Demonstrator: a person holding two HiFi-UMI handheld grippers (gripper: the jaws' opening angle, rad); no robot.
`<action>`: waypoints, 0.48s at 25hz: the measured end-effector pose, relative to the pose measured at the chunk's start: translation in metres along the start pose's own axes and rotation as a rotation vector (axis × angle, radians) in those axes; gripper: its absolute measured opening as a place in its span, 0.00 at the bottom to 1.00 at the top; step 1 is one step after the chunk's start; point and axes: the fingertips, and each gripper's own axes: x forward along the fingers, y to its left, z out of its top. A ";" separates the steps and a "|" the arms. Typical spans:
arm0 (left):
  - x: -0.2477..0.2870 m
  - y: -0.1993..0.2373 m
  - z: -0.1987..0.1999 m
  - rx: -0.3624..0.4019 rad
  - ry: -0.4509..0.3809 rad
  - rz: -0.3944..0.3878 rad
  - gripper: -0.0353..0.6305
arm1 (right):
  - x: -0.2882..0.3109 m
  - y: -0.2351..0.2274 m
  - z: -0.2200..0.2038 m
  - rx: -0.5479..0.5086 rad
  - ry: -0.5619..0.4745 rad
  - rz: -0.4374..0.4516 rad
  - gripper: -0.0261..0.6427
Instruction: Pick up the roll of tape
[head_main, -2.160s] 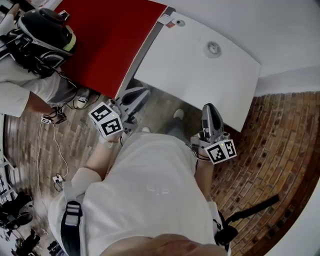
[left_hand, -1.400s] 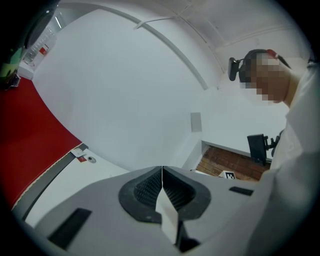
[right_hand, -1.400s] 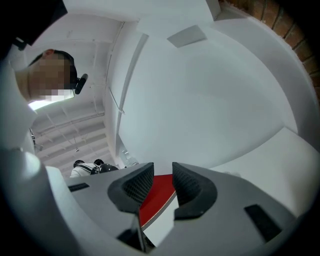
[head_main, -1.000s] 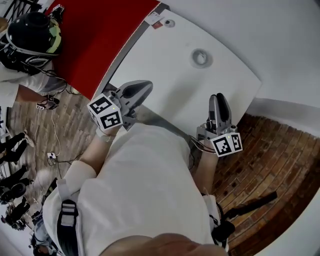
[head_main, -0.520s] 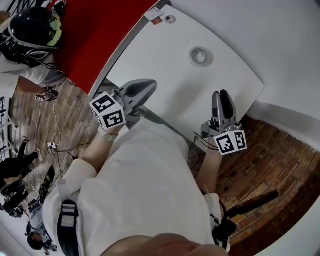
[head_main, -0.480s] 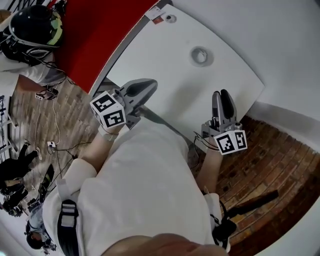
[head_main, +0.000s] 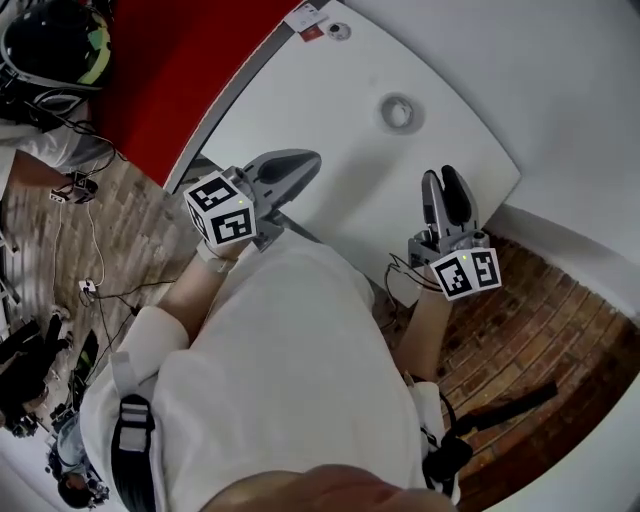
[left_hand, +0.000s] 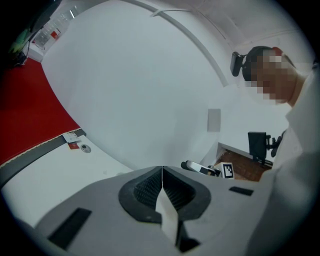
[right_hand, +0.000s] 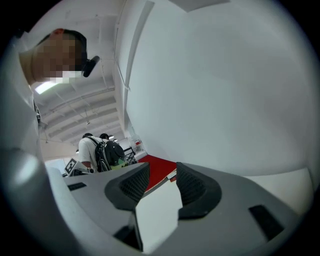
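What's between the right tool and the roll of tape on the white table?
Nothing: the head view shows only bare white tabletop between the right tool, whose empty jaws have just been opening, and the grey ring-shaped roll of tape.

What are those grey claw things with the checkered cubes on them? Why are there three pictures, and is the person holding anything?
They are hand-held grippers, like tongs that a person holds, one in each hand. One picture comes from a camera on the person's head, looking down. The other two come from cameras riding on each gripper, looking along its jaws. The left hand-held gripper has its jaws shut, empty. The right hand-held gripper has just been opening its jaws; nothing is between them. On the white table lies the roll of tape, ahead of both grippers, untouched.
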 end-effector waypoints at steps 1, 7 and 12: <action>0.001 0.005 0.001 -0.009 0.008 -0.005 0.07 | 0.007 -0.001 -0.001 -0.026 0.031 -0.005 0.27; 0.014 0.039 -0.001 -0.052 0.012 -0.051 0.07 | 0.055 0.003 -0.014 -0.102 0.220 0.053 0.35; 0.021 0.064 -0.002 -0.126 0.003 -0.060 0.07 | 0.084 -0.007 -0.029 -0.141 0.340 0.027 0.37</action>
